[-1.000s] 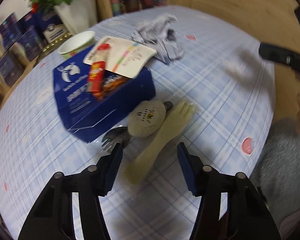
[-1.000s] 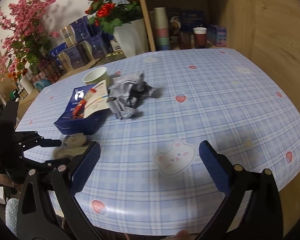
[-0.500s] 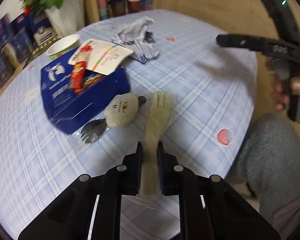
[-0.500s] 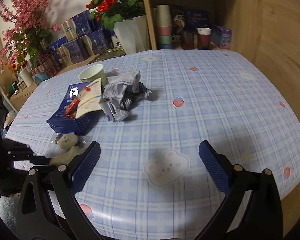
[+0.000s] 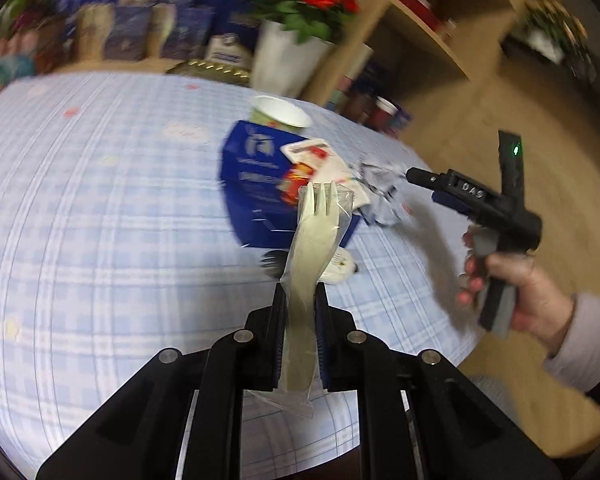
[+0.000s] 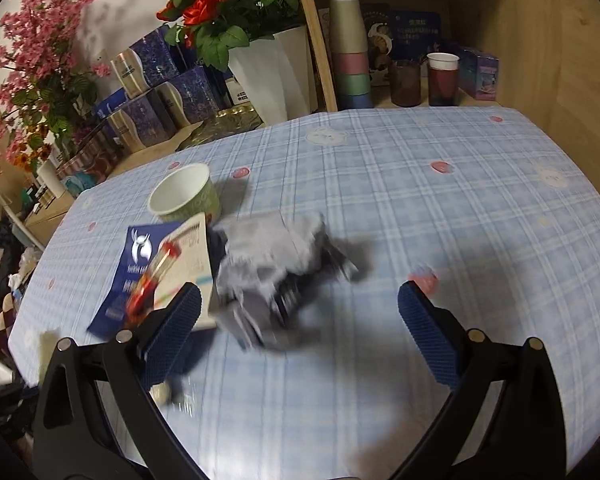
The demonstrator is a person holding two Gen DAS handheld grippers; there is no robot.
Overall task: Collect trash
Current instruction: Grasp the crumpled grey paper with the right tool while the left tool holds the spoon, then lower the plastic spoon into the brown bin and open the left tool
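Both grippers were mine: my left gripper [image 5: 299,312] pinched a wrapped plastic fork [image 5: 314,236] above the table [image 5: 100,208], while my right gripper [image 6: 300,312] gaped wide over crumpled grey paper [image 6: 268,264].

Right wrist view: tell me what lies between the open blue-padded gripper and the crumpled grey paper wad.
Only bare blue checked tablecloth separates the right gripper from the crumpled grey paper wad; nothing sits between its wide-open jaws. The right wrist view shows this.

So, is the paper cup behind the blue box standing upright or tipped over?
Upright. The paper cup stands on its base, its open white mouth facing up, just behind the blue box on the table.
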